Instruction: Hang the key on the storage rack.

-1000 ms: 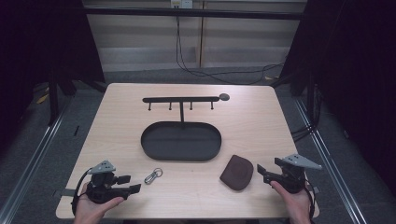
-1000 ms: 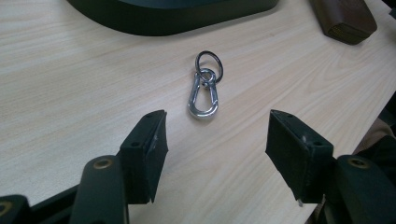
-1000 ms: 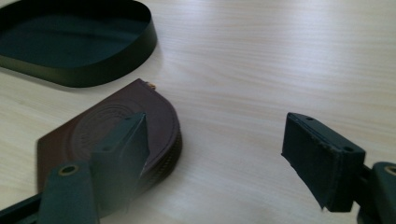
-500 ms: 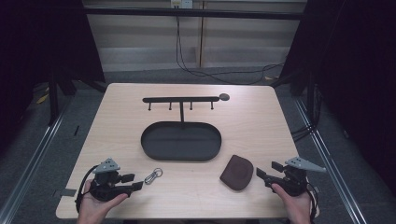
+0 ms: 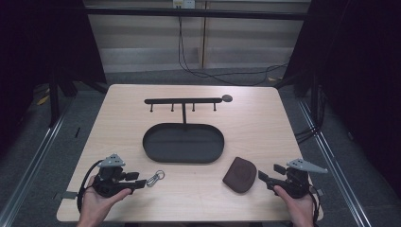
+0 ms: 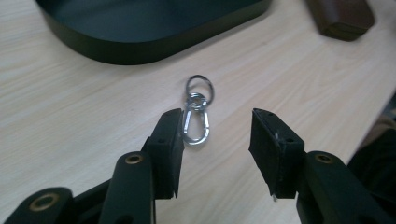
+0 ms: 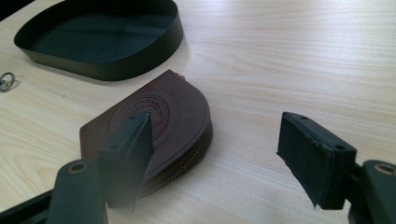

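Left gripper (image 5: 137, 182): held in the person's left hand (image 5: 101, 201) at the near left corner of the table (image 5: 265, 118). Its jaws stand partly apart and have just been closing. They grip nothing.

Key clip (image 6: 196, 116): a silver snap hook with a small ring on its far end, lying flat on the table just ahead of the left gripper. In the left gripper view its near end lies just beside the tip of the left-hand jaw; whether it touches that jaw is hard to tell. In the high view the clip (image 5: 154, 178) lies between the left gripper and the near rim of the tray.

Tray (image 5: 183, 142): a dark oval dish with a low wall, at the middle of the table.

Hook rack (image 5: 183, 100): a black bar with four short pegs on a thin post, standing behind the tray.

Pouch (image 7: 154, 121): a brown leather case, rounded on one side, with a stamped emblem on top. It lies flat, near and to the right of the tray, well apart from the clip.

Right gripper (image 5: 265, 176): held in the person's right hand (image 5: 298, 208) at the near right corner, pointing at the pouch. Its jaws stand wide and hold nothing. In the right gripper view, one jaw overlaps the near edge of the pouch and the other stands over bare wood.
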